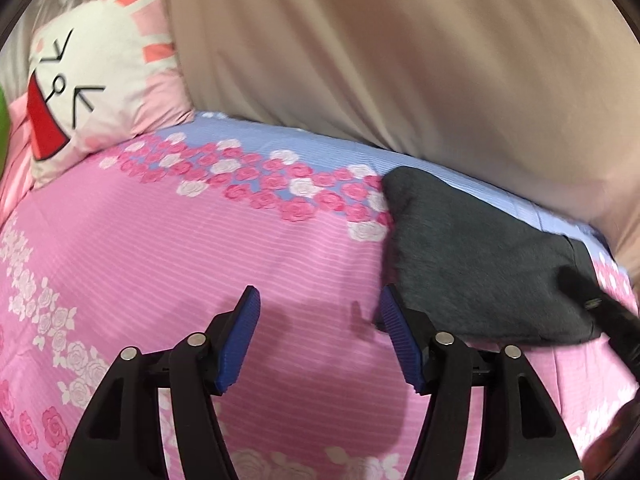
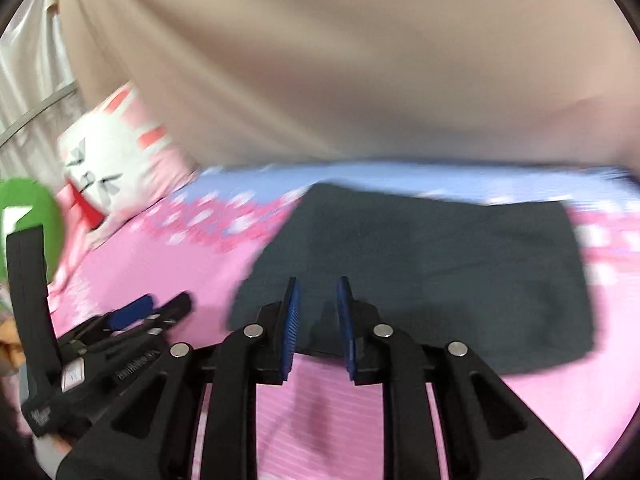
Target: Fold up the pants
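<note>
Dark grey knit pants (image 2: 420, 272), already folded into a compact rectangle, lie flat on the pink rose-print bedsheet (image 1: 160, 248), at two o'clock in the left wrist view and near the sheet's blue far band. Left gripper (image 1: 320, 300): jaws wide apart, nothing between them, over bare sheet just beside the pants' left edge. Right gripper (image 2: 318, 300): jaws narrowly apart and empty, over the near edge, probably placed to smooth or release. No containers visible. White cartoon-face pillow (image 1: 100, 80) at ten o'clock.

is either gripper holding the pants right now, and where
Neither. The left gripper is open over the bedsheet, and the right gripper has only a narrow empty gap above the folded dark pants.
</note>
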Tool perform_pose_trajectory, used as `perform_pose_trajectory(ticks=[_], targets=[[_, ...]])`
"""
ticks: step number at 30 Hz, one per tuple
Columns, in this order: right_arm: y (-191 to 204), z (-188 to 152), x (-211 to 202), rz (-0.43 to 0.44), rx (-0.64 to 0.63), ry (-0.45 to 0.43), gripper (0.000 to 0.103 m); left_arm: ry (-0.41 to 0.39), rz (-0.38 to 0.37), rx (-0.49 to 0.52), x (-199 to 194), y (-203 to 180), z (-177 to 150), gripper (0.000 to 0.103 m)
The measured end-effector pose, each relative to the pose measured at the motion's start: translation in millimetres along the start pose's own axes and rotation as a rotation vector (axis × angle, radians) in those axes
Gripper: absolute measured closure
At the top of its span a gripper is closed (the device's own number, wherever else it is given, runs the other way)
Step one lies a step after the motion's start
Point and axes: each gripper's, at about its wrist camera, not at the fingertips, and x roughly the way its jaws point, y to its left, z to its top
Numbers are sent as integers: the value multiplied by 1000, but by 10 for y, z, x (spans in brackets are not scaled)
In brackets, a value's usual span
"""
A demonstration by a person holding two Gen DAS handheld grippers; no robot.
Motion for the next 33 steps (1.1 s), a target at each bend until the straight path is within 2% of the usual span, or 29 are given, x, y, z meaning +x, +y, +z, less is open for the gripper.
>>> perform_pose_trajectory(ticks=[3,5,6,7,9,13,16,20,22,26,29,33], targets=[[-548,-97,-62,-180,67,-3,85,2,-3,45,-3,-143,-63,39],[-962,-197,87,-310,122,52,85,5,-4,73,7,-226,-107,39],[-1100,-251,182,-302,139,89,88,9,-1,91,21,-270,-130,39],[-1170,-260,151,-255,166,59,88,11,6,105,38,-309,-151,39],[-1120,-206,101,-252,167,79,86,17,13,126,59,-358,-185,39],[-867,-230,-348,-201,116,-18,82,14,15,134,26,-386,-238,39],[-813,-446,-767,-203,94,-81,74,2,3,129,-103,-369,-328,39],[-861,-758,-1146,-205,123,-102,61,-27,-5,142,-381,-414,-537,38],[-837,-936,-1273,-218,117,-102,54,-53,-12,155,-535,-458,-654,32],[-724,-1199,-1465,-242,86,-120,50,-90,-31,151,-784,-506,-868,29],[-713,-1293,-1511,-223,91,-115,47,-112,-46,120,-903,-493,-949,28],[-689,-1347,-1585,-221,99,-135,35,-160,-29,106,-1009,-483,-996,24]])
